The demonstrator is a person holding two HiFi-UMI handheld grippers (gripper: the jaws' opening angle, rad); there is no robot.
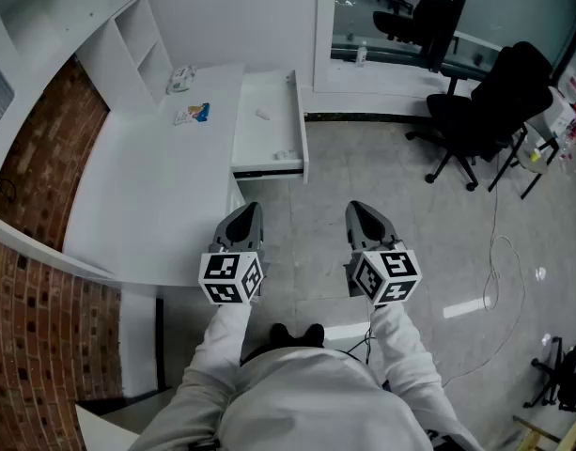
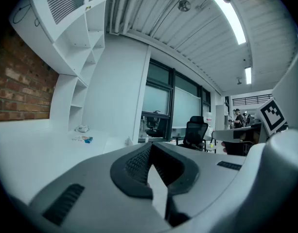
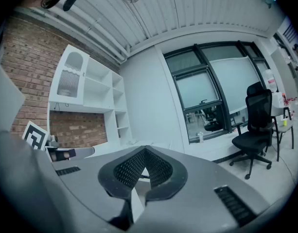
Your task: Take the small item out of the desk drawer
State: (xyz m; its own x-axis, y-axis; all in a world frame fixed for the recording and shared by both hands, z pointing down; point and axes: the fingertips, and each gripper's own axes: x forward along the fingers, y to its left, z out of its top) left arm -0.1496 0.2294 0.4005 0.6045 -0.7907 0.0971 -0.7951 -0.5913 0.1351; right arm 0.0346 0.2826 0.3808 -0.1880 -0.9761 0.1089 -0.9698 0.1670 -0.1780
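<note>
White speck, probably small item, lies on floor of drawer, pulled out from desk so reachable from above. Left gripper and right gripper well short of it, held near body, both clenched empty; reach not yet begun.

Brick wall, grey floor — black chair

Office: long white desk with an open drawer along a brick wall, white wall shelving, black swivel chairs on a polished floor, glazed partitions, ceiling strip lights overhead.
</note>
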